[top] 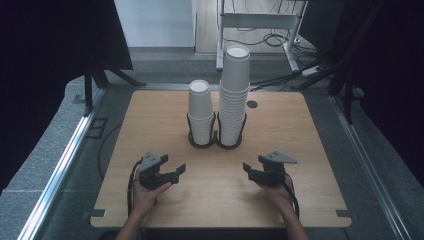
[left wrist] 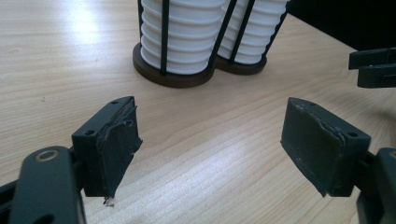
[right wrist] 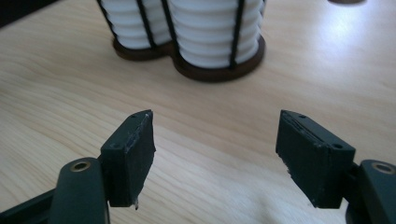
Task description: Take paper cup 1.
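Note:
Two stacks of white paper cups stand in a dark wire holder [top: 215, 142] at the middle of the wooden table [top: 150, 115]: a short stack [top: 201, 112] on the left and a tall stack [top: 234, 95] on the right. My left gripper [top: 177, 170] rests near the front left, open with nothing between its jaws. My right gripper [top: 248, 170] mirrors it at the front right, also open. In the left gripper view the left gripper [left wrist: 210, 144] faces the short stack [left wrist: 180, 32]. In the right gripper view the right gripper [right wrist: 215, 149] faces the tall stack [right wrist: 210, 28].
A small round grommet [top: 252, 104] sits in the table right of the stacks. Metal rails [top: 65, 160] run along both sides on the grey floor. Behind the table are a white frame [top: 255, 22] and loose cables. The right gripper's tips [left wrist: 373, 67] show at the left gripper view's right edge.

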`<state>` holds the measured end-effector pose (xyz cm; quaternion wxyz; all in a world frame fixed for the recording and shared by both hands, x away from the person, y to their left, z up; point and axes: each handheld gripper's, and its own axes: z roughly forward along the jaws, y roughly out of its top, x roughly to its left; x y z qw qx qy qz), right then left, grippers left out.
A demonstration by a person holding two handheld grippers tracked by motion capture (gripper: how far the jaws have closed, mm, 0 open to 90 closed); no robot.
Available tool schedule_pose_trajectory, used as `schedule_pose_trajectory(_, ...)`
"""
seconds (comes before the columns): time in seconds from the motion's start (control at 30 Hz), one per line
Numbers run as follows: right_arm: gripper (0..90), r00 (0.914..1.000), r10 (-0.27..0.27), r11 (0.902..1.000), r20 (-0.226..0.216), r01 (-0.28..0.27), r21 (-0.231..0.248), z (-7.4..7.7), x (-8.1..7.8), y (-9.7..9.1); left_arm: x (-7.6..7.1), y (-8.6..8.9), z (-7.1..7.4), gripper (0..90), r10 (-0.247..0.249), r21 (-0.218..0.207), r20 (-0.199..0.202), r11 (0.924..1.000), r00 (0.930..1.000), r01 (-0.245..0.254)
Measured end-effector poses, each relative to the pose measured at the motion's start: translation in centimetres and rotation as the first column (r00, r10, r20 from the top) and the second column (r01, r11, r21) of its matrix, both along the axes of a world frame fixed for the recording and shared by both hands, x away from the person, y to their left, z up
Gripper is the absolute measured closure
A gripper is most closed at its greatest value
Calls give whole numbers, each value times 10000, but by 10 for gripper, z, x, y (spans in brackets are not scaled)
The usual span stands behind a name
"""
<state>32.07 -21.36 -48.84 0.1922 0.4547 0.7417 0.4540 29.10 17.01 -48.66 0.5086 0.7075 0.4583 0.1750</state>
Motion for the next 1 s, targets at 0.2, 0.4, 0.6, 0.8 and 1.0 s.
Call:
schedule_pose_trajectory(0.2, 414, 9983, 567, 9979, 135, -571, 313, 6, -1, 3, 18, -7, 12, 202, -344, -37, -207, 9994, 9992, 344)
schedule_pose_trajectory(0.4, 603, 9928, 1083, 9941, 515, -1086, 20, 12, 4, 8, 32, -28, 19, 163, -1493, 161, -290, 9886, 9884, 1498)
schedule_pose_trajectory(0.6, 736, 9849, 1573, 9852, 727, -1616, 575, 23, 13, 16, 37, -30, 27, 160, -1790, 103, -124, 9838, 9838, 1791)
schedule_pose_trajectory(0.8, 830, 9726, 2141, 9728, 909, -2208, 703, 27, 25, 29, 35, -29, 24, 167, -1714, 191, -244, 9849, 9849, 1719)
schedule_pose_trajectory(1.0, 895, 9613, 2546, 9576, 1054, -2658, 1113, 39, 33, 38, 35, -39, 22, 179, -2092, 362, -283, 9770, 9775, 2102)
